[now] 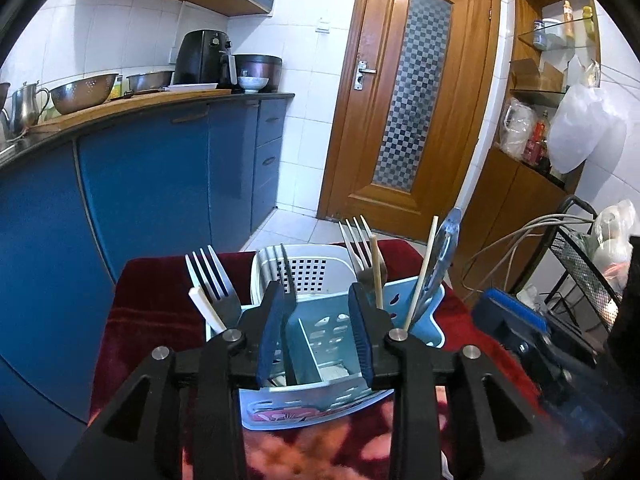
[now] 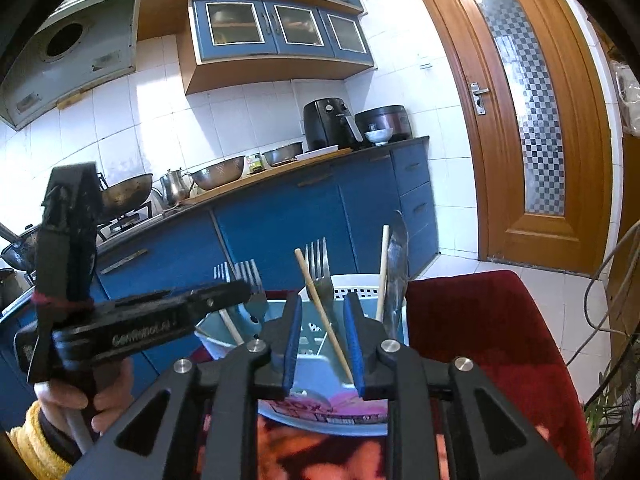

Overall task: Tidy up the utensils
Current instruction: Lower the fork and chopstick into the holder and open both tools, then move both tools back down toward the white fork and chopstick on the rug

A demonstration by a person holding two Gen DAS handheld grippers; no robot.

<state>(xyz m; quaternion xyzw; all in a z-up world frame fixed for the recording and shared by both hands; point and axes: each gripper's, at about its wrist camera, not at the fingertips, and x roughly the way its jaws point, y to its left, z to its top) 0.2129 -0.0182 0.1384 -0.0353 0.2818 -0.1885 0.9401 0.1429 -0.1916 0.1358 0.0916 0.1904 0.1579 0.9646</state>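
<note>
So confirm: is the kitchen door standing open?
No, the wooden door sits shut in its frame, handle side flush.

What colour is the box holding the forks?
Light blue, with cut-out holes: the utensil caddy shows best in the left wrist view.

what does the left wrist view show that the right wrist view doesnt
Only the left wrist view shows the wire rack with cables, the wall shelf niche and the holder's inner divider.

Only the right wrist view shows the range hood, the wok and the hand gripping the left gripper's handle.

Both show the blue utensil holder with forks and chopsticks, the air fryer and the door.
</note>
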